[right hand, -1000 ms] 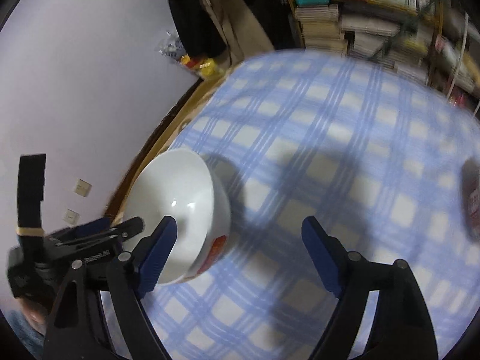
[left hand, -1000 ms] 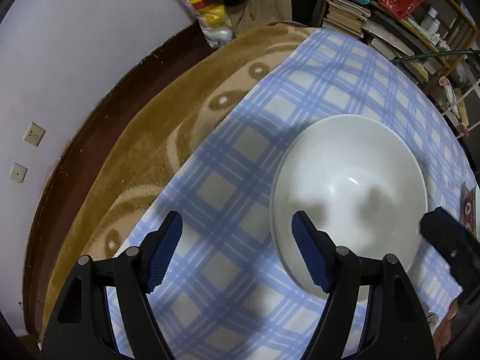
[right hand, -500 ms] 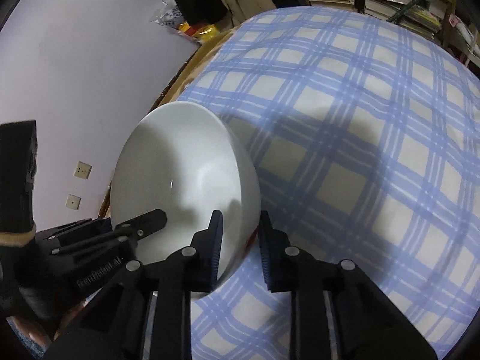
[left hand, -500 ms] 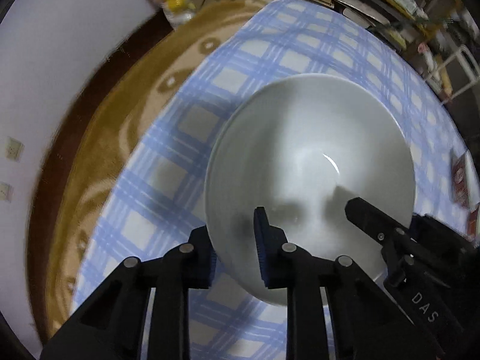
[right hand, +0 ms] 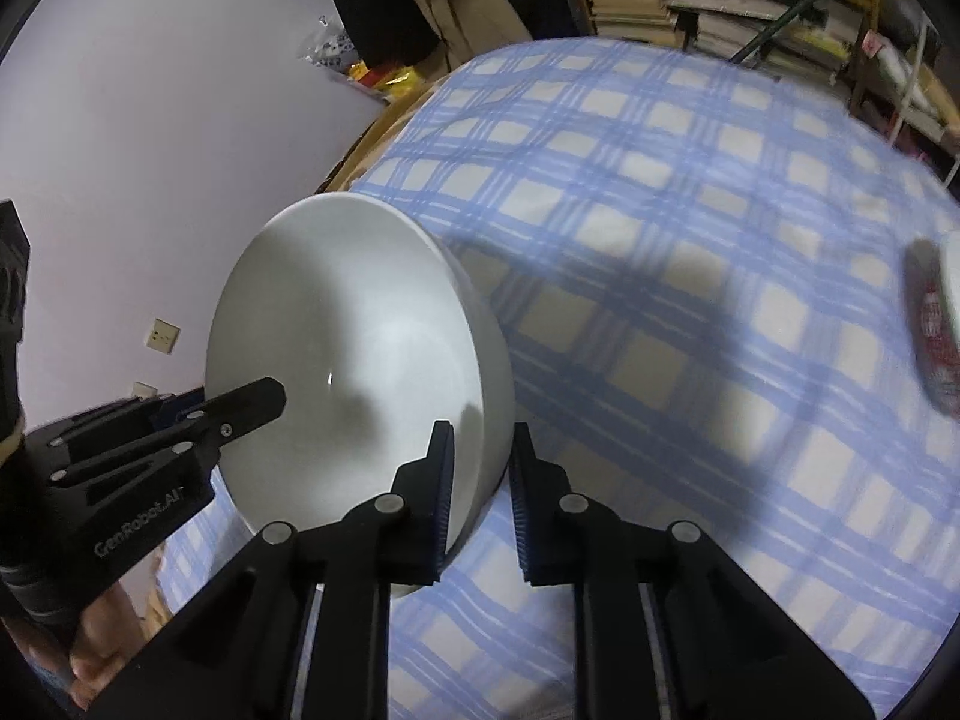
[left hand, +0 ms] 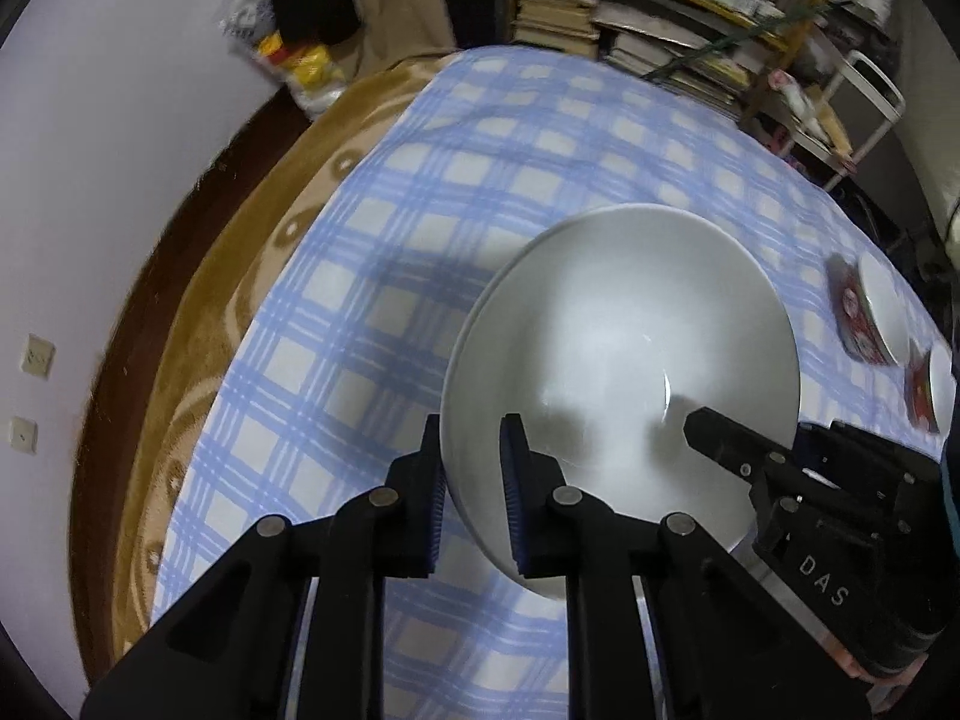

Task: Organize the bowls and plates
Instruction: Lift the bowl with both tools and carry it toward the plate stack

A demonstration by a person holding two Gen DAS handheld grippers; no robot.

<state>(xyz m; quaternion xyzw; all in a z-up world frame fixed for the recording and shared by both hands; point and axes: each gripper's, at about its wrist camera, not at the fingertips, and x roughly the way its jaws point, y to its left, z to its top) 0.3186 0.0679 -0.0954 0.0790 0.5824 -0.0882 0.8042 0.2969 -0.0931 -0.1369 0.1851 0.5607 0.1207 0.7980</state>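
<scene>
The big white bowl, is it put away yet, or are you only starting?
Only starting. Nothing looks stacked yet. The big white bowl is gripped at its rim by the left gripper and the right gripper. Two smaller bowls still wait on the checked cloth.

A table draped in a blue-and-white checked cloth (left hand: 510,192) over a brown patterned blanket (left hand: 252,276) stands near a plain pale wall (left hand: 120,120) bearing two small beige wall sockets (left hand: 37,357). Behind it, a cluttered metal shelf stacked with books and papers (left hand: 630,30) fills the dim background, and a dark brown floor (left hand: 138,312) runs along the wall.
</scene>
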